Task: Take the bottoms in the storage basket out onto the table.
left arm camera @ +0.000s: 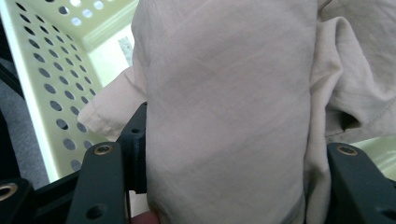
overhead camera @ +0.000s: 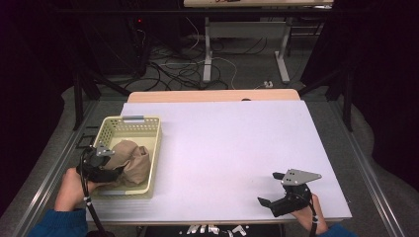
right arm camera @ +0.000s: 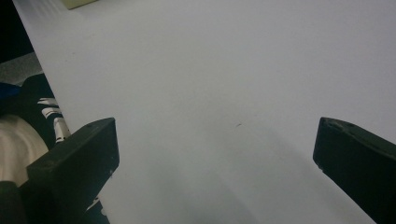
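At the left edge of the desk (overhead camera: 237, 148) stood a pale yellow perforated basket (overhead camera: 129, 124), and inside it lay a bunched beige cloth (overhead camera: 132, 160). The left tongs (overhead camera: 109, 170) reached into the basket from the person's side, and their jaws were clamped on a thick fold of that cloth. In the left gripper view the fold (left arm camera: 224, 116) rose straight up between the two black jaws and was pressed on both sides, with the rest of the cloth bulging off to the right against the basket wall (left arm camera: 51, 88). The cloth appeared to rest on the basket floor, though the fabric hid the contact.

Well apart, near the front right corner of the desk, the right tongs (overhead camera: 269, 190) hung low over the bare white surface, their jaws spread wide with nothing between them.
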{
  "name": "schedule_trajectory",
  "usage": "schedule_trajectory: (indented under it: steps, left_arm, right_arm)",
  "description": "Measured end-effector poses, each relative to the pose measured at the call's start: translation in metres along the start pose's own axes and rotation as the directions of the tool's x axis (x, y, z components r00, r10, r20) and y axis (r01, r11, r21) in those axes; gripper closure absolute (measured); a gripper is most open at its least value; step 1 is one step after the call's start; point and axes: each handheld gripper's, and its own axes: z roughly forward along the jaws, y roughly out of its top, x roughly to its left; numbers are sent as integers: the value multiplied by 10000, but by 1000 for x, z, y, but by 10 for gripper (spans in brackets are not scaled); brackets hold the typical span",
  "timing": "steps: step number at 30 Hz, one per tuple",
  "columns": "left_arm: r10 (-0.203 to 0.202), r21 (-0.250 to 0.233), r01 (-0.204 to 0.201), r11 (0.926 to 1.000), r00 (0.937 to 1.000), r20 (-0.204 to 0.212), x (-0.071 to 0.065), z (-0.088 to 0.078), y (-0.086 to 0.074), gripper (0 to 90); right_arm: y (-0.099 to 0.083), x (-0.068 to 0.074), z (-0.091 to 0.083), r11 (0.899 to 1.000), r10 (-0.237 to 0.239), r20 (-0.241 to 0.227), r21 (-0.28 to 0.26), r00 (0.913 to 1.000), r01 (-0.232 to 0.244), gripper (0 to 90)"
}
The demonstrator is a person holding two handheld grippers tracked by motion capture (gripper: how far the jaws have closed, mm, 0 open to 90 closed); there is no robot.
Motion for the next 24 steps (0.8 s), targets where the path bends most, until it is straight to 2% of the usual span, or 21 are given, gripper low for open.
schedule_trajectory:
  steps: [1, 4, 24]
  left_arm:
    - [48, 1, -48, 10000, 10000, -87, 0, -1, 0, 416]
    - [-62, -158, 61, 9999, 10000, -71, 0, -2, 0, 417]
    - [-123, -484, 110, 9988, 9996, -271, 1, -6, 2, 421]
  right_arm:
    - [0, 0, -1, 9999, 4, -36, 154, 10000, -3, 1]
    - [0, 0, 0, 10000, 11, 6, -42, 10000, -11, 1]
    - [0, 0, 1, 10000, 30, 3, -35, 10000, -30, 0]
